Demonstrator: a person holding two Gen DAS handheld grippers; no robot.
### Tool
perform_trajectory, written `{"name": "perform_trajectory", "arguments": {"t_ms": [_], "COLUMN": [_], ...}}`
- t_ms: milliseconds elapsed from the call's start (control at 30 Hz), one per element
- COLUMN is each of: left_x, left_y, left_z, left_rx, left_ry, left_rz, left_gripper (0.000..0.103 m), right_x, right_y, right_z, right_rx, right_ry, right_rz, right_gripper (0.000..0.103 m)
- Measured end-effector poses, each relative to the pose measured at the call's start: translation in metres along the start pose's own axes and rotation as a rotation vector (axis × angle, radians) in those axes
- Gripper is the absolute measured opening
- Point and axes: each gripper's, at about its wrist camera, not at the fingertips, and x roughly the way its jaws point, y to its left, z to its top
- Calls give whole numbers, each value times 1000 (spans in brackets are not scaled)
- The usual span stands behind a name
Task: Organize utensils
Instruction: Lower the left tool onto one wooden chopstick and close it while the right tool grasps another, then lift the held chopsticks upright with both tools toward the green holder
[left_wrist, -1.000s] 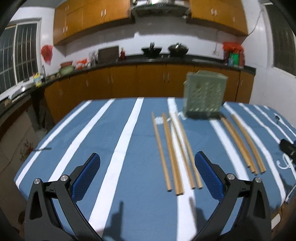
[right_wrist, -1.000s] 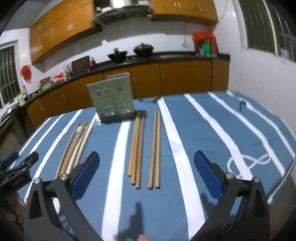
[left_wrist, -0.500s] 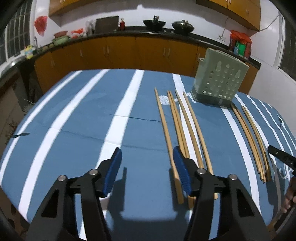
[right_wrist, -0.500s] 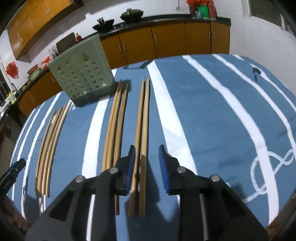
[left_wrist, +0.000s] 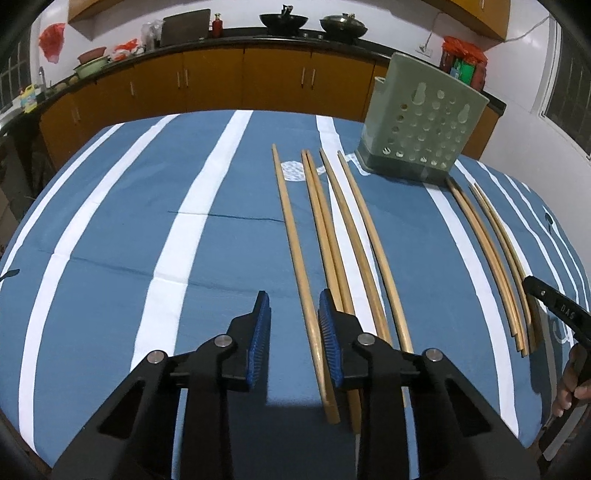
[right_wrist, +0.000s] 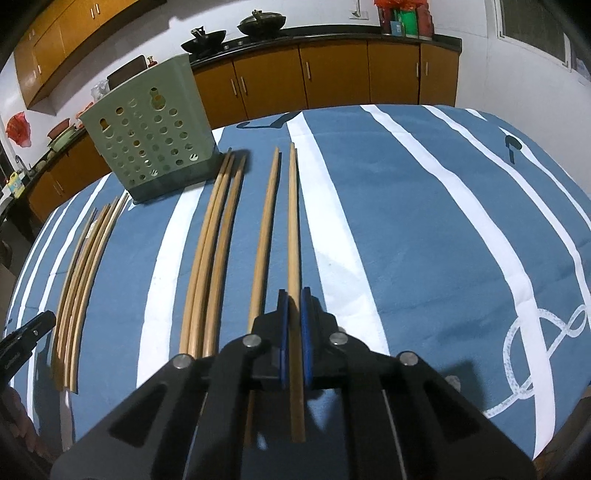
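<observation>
Several long wooden chopsticks lie in groups on the blue-and-white striped tablecloth. A perforated green utensil holder stands upright behind them. My left gripper is low over the near end of the leftmost chopstick. Its jaws are closing: the stick lies between them against the right pad, while the left pad stands clear. My right gripper is shut on the rightmost chopstick, which sticks out behind the pads.
Kitchen cabinets and a counter with woks run behind the table. The right gripper's black finger and a hand show at the right edge of the left wrist view. The table's front edge is close below both grippers.
Both grippers came down and forward onto the chopsticks' near ends. The right jaws went from wide open to shut on a chopstick. The left jaws narrowed around the leftmost stick.
</observation>
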Motion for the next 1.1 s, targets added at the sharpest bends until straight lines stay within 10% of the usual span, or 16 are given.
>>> {"name": "perform_trajectory", "arguments": {"t_ms": [400, 1100], "left_x": [12, 35], "left_y": [-6, 9], "left_z": [7, 37], "left_rx": [47, 33], "left_ry": [23, 3], "left_rz": [40, 88], "left_gripper": [9, 8], "right_x": [1, 27], "right_y": [3, -6], "right_z": [1, 33], "right_rx": [-27, -22], "right_ry": [0, -21], "right_rz": [-8, -27], "right_gripper": [9, 8]}}
